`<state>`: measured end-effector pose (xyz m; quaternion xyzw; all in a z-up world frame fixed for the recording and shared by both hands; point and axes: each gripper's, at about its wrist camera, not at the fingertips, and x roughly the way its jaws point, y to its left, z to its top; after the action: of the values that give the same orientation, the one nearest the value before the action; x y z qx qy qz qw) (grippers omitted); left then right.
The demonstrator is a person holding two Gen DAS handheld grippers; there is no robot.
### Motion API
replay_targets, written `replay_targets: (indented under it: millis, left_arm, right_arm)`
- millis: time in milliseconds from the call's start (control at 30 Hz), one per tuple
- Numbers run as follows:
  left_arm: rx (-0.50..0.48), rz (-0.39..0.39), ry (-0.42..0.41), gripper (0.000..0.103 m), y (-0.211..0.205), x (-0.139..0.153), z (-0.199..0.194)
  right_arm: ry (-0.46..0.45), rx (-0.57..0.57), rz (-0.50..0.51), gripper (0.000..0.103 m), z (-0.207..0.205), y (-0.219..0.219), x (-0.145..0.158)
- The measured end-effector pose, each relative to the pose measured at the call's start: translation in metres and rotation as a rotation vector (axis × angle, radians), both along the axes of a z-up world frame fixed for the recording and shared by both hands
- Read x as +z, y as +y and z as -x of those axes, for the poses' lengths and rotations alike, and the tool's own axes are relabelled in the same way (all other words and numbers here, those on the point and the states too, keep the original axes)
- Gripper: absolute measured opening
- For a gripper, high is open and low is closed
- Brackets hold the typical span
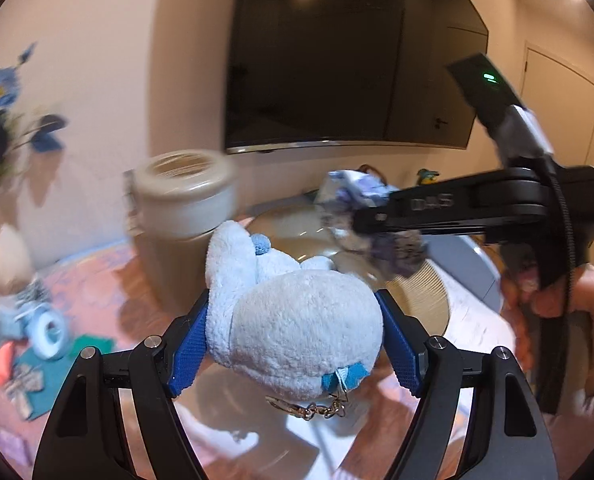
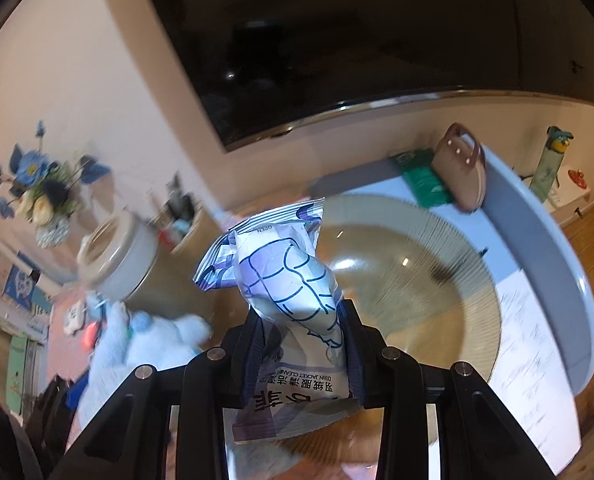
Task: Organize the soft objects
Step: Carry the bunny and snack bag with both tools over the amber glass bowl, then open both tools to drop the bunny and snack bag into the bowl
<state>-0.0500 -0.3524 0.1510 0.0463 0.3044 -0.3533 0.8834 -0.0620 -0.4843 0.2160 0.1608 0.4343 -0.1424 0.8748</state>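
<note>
A: How many soft items are in hand?

B: Two. One plush toy point(image 1: 297, 320) and one wipes packet point(image 2: 293, 296). One item per gripper. One large round bowl point(image 2: 437, 280) and one wide-mouthed jar point(image 1: 185, 196) stand on the table point(image 2: 537, 320) beyond them.

A: What does the plush toy look like?

B: It is pale blue-white and fluffy, with a rounded body, one long ear or limb pointing away from the camera, and a small blue pompom. A blue tag at the near end carries a short metal chain with a clasp.

A: And the packet?

B: It is a crumpled soft pouch, white and lilac, printed with a dark-outlined quilted jacket drawing. The words "DOWN JACKET CLEANING" and an "OPEN" tab are legible, upside down to the camera.

A: Where does each item sit relative to the jaws?

B: The left gripper point(image 1: 295, 336) is clamped on the plush toy. Both blue pads press into the sides of the rounded body, which bulges above and forward of the fingers. The chain hangs at the near side.

The right gripper point(image 2: 301, 344) is clamped on the wipes packet. The fingers pinch the packet across its middle. The upper half sticks out forward past the fingertips; the lower, lettered half lies back toward the camera.

A: Where are both items in the scene?

B: Both are held above the table, over or near the bowl. In the left wrist view the right gripper point(image 1: 361, 224) enters from the right with the packet at its tip, gripped by a hand point(image 1: 557, 304).
</note>
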Motion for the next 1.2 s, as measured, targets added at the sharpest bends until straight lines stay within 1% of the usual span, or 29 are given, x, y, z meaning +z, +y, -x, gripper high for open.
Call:
replay_targets:
  millis: [133, 200, 233, 267, 300, 333, 400, 467, 500, 700, 800, 1033, 1133, 1200]
  left_arm:
    - [-0.006, 0.004, -0.032, 0.077, -0.031, -0.004, -0.009]
    - [-0.007, 0.004, -0.037, 0.081, -0.040, -0.008, -0.014]
    - [-0.013, -0.003, -0.028, 0.083, -0.046, -0.012, -0.018]
    - [-0.016, -0.013, -0.017, 0.085, -0.049, -0.014, -0.022]
    - [-0.019, -0.022, -0.006, 0.085, -0.051, -0.015, -0.023]
    - [-0.026, -0.028, 0.007, 0.085, -0.053, -0.016, -0.024]
    - [-0.044, -0.030, 0.027, 0.086, -0.056, -0.017, -0.025]
    - [-0.052, -0.044, 0.039, 0.092, -0.056, -0.019, -0.024]
    - [-0.052, -0.049, 0.040, 0.093, -0.057, -0.020, -0.026]
    - [-0.071, -0.062, 0.038, 0.093, -0.047, -0.018, -0.022]
    - [-0.077, -0.072, 0.047, 0.093, -0.044, -0.019, -0.021]
    - [-0.097, -0.078, 0.098, 0.093, -0.018, -0.015, -0.001]
    - [-0.105, -0.075, 0.138, 0.093, -0.004, -0.013, 0.006]
    - [-0.104, -0.076, 0.144, 0.093, 0.002, -0.012, 0.009]
  right_arm:
    - [0.014, -0.022, 0.013, 0.036, -0.014, -0.021, -0.007]
    - [0.015, -0.033, 0.007, 0.037, -0.019, -0.032, -0.012]
    - [0.015, -0.036, -0.001, 0.045, -0.022, -0.037, -0.014]
    - [0.017, -0.036, -0.017, 0.062, -0.024, -0.041, -0.017]
    - [0.017, -0.032, -0.038, 0.071, -0.026, -0.046, -0.019]
    - [0.013, -0.036, -0.049, 0.081, -0.027, -0.049, -0.021]
    - [0.010, -0.064, -0.048, 0.082, -0.025, -0.052, -0.022]
    - [0.012, -0.061, -0.056, 0.082, -0.024, -0.051, -0.022]
    - [0.012, -0.061, -0.057, 0.082, -0.023, -0.051, -0.022]
    - [0.022, -0.066, -0.044, 0.082, -0.014, -0.039, -0.016]
    - [0.043, -0.072, -0.044, 0.082, -0.008, -0.030, -0.016]
    - [0.104, -0.064, -0.010, 0.082, 0.011, 0.000, -0.017]
    - [0.114, -0.060, -0.003, 0.082, 0.023, 0.016, -0.016]
    - [0.117, -0.059, -0.001, 0.082, 0.030, 0.025, -0.016]
